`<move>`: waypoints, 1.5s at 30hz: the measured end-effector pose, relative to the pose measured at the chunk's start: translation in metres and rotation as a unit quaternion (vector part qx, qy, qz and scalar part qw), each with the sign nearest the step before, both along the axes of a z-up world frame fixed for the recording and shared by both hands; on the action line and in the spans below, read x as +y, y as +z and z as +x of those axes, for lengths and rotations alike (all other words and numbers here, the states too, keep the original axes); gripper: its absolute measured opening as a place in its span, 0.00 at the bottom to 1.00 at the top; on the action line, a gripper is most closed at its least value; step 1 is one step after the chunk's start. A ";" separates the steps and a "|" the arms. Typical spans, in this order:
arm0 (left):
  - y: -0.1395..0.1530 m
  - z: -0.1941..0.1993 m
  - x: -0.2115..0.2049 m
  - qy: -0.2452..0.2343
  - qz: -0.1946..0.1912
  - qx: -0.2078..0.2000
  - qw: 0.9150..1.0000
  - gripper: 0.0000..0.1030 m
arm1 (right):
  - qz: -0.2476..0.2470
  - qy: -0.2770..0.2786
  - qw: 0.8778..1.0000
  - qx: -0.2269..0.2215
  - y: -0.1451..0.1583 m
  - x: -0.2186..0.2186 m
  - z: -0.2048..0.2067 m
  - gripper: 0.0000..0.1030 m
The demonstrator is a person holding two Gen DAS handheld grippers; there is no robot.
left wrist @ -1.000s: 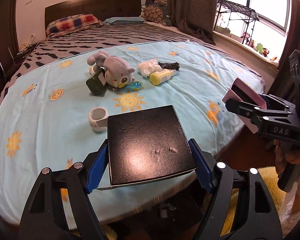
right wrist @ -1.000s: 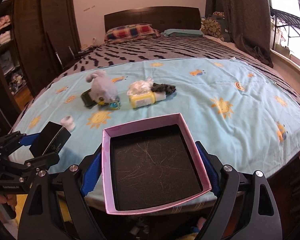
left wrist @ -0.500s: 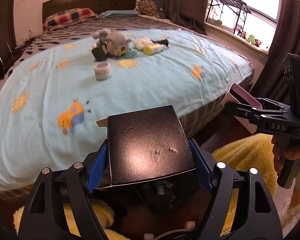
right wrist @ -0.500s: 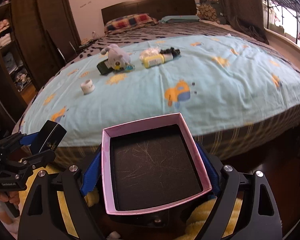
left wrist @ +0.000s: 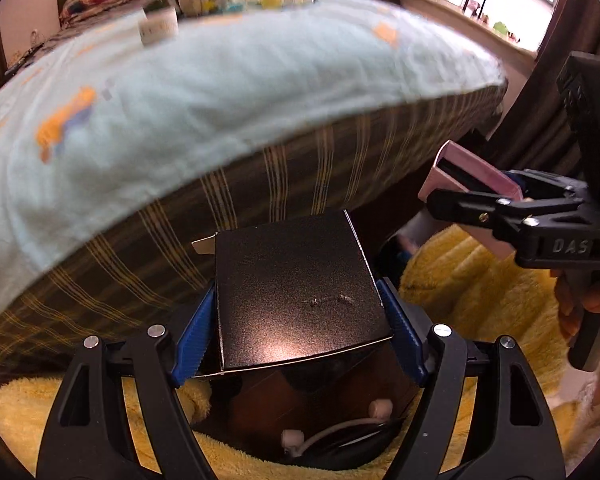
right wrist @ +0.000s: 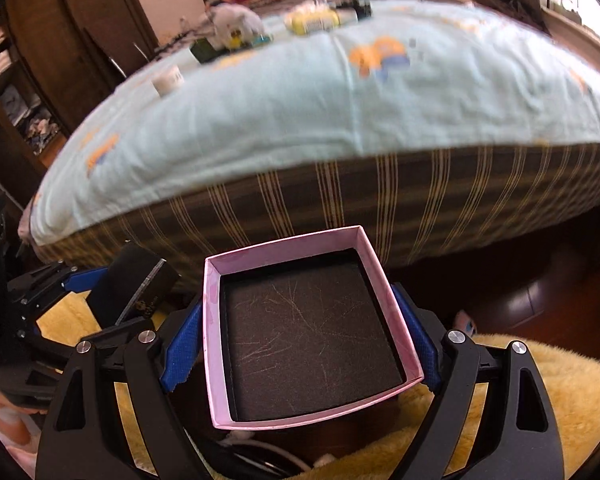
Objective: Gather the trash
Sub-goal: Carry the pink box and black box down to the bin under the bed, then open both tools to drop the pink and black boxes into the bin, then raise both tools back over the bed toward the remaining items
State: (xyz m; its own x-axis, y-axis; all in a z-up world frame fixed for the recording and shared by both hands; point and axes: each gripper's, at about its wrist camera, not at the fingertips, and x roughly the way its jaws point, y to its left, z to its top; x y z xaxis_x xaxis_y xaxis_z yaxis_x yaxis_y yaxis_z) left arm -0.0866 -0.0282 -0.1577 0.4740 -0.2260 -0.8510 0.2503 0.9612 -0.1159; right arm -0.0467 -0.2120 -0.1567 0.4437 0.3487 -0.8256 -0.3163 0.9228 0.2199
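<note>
Two boxes, one per gripper: the left gripper [left wrist: 300,312] clamps a black box [left wrist: 296,292], the right gripper [right wrist: 300,340] clamps a pink box [right wrist: 312,332], both below the bed [right wrist: 340,120] edge, above a yellow rug [right wrist: 540,400].

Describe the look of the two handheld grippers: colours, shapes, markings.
Both are black plastic with triangular cut-outs in the two fingers, silver screw heads at the pivots and ribbed blue pads lining the jaws. The left gripper and the right gripper look alike. In the left wrist view the right one's side shows pale raised letters "DAS" and a small green light on its upper body. No sleeve shows.
</note>
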 end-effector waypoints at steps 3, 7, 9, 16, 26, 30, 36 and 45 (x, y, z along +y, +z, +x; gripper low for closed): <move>-0.018 0.004 -0.003 -0.004 -0.003 0.022 1.000 0.71 | -0.007 -0.005 1.000 0.019 -0.016 0.001 0.004 0.83; -0.040 0.009 -0.009 -0.011 -0.001 0.044 0.999 0.71 | -0.004 -0.011 0.999 0.048 -0.039 0.002 0.010 0.83; -0.048 0.010 -0.012 -0.015 0.000 0.053 0.998 0.71 | -0.002 -0.010 0.998 0.063 -0.049 0.005 0.011 0.83; -0.066 0.016 -0.013 -0.013 0.000 0.073 0.997 0.71 | 0.002 -0.009 0.997 0.081 -0.062 0.013 0.017 0.84; -0.051 0.021 -0.009 0.000 0.014 0.062 0.998 0.84 | 0.016 -0.018 0.998 0.066 -0.043 0.010 0.026 0.93; -0.032 0.019 -0.004 0.006 0.018 0.041 0.999 0.86 | 0.025 -0.027 0.998 0.051 -0.027 0.003 0.025 0.93; 0.010 0.010 0.007 0.019 0.010 -0.003 1.000 0.89 | 0.039 -0.036 0.998 0.014 0.004 -0.011 0.020 0.93; 0.060 0.007 0.032 0.052 0.012 -0.065 0.996 0.92 | 0.036 -0.037 0.997 -0.056 0.058 -0.018 0.024 0.96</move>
State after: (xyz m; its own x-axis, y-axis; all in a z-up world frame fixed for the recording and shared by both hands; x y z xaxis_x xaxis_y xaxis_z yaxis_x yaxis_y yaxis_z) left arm -0.0794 0.0040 -0.0982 0.5999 -0.1495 -0.7860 0.1597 0.9850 -0.0654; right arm -0.0227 -0.2300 -0.0987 0.5582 0.3679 -0.7437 -0.2737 0.9278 0.2536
